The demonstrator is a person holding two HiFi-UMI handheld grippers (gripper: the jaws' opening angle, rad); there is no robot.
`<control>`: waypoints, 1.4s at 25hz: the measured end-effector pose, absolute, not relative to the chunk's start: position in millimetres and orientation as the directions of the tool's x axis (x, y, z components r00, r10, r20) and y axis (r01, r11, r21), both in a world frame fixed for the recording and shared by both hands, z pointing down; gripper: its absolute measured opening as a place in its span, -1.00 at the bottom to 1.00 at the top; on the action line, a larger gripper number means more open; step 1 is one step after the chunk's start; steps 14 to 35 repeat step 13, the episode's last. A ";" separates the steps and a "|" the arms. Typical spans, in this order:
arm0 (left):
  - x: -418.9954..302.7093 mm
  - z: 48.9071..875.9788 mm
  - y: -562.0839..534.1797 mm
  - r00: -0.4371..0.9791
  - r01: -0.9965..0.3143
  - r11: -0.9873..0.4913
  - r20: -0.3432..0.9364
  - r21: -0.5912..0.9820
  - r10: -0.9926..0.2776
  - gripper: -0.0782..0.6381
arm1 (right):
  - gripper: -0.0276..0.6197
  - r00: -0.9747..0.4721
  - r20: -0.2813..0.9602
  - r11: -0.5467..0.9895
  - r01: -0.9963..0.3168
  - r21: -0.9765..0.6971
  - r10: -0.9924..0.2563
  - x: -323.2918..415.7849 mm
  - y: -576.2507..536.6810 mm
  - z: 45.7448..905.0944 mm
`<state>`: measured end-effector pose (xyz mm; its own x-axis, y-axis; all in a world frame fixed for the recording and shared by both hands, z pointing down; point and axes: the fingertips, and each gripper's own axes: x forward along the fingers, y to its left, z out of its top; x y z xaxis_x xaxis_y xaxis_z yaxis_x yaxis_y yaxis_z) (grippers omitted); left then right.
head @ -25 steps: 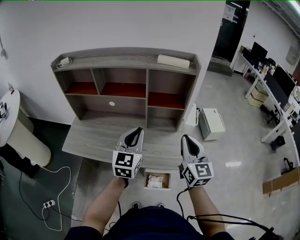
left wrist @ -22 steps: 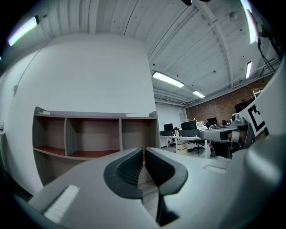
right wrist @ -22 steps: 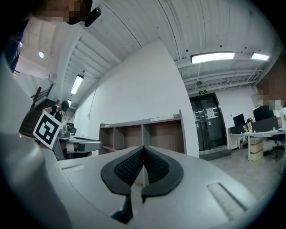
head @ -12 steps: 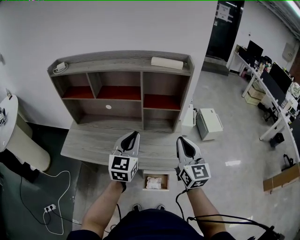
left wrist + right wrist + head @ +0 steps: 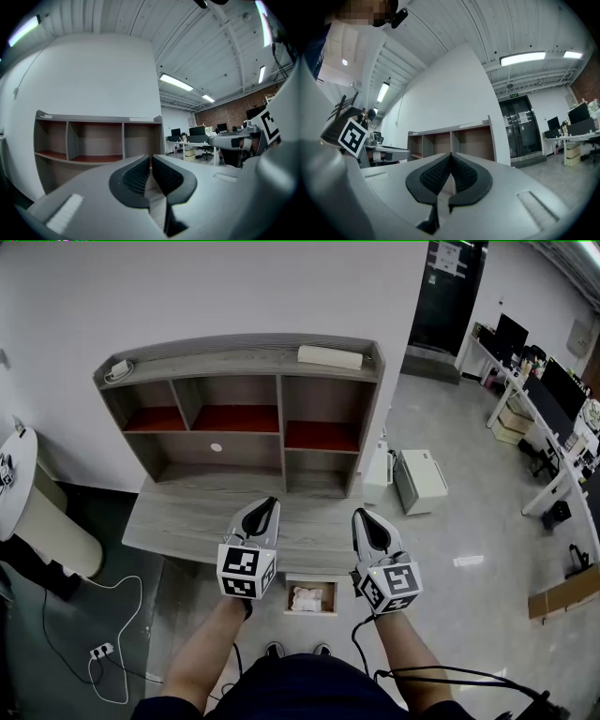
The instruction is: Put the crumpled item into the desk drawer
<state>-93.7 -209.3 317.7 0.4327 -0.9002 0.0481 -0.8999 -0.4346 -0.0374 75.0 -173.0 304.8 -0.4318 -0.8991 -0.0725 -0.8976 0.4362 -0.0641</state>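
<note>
crumpled item (image 5: 307, 597) lies in the open drawer (image 5: 312, 613), lower centre, below the desk (image 5: 178, 521) edge. left gripper (image 5: 267, 503) and right gripper (image 5: 361, 515) hover over the desk, jaws closed, empty. judgement: item placed; if closing the drawer, push its front squarely.

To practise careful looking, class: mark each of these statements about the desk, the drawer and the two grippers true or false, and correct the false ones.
1. The crumpled item lies in the open drawer. True.
2. The left gripper grips the crumpled item. False: its jaws are shut on nothing.
3. The right gripper has its jaws wide apart. False: they are shut.
4. A white object lies on top of the shelf unit. True.
</note>
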 end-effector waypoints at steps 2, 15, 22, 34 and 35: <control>-92.8 317.5 -209.9 0.429 -0.902 -0.431 0.048 -0.036 -0.902 -0.73 | -0.90 -0.435 -0.078 0.440 -0.896 -0.067 -0.897 76.9 -172.7 304.3; -80.9 319.9 -206.4 0.415 -0.909 -0.417 0.051 -0.027 -0.908 -0.73 | -0.90 -0.444 -0.076 0.449 -0.891 -0.067 -0.893 90.2 -171.4 306.1; -80.9 319.9 -206.4 0.415 -0.909 -0.417 0.051 -0.027 -0.908 -0.73 | -0.90 -0.444 -0.076 0.449 -0.891 -0.067 -0.893 90.2 -171.4 306.1; -80.9 319.9 -206.4 0.415 -0.909 -0.417 0.051 -0.027 -0.908 -0.73 | -0.90 -0.444 -0.076 0.449 -0.891 -0.067 -0.893 90.2 -171.4 306.1; -80.9 319.9 -206.4 0.415 -0.909 -0.417 0.051 -0.027 -0.908 -0.73 | -0.90 -0.444 -0.076 0.449 -0.891 -0.067 -0.893 90.2 -171.4 306.1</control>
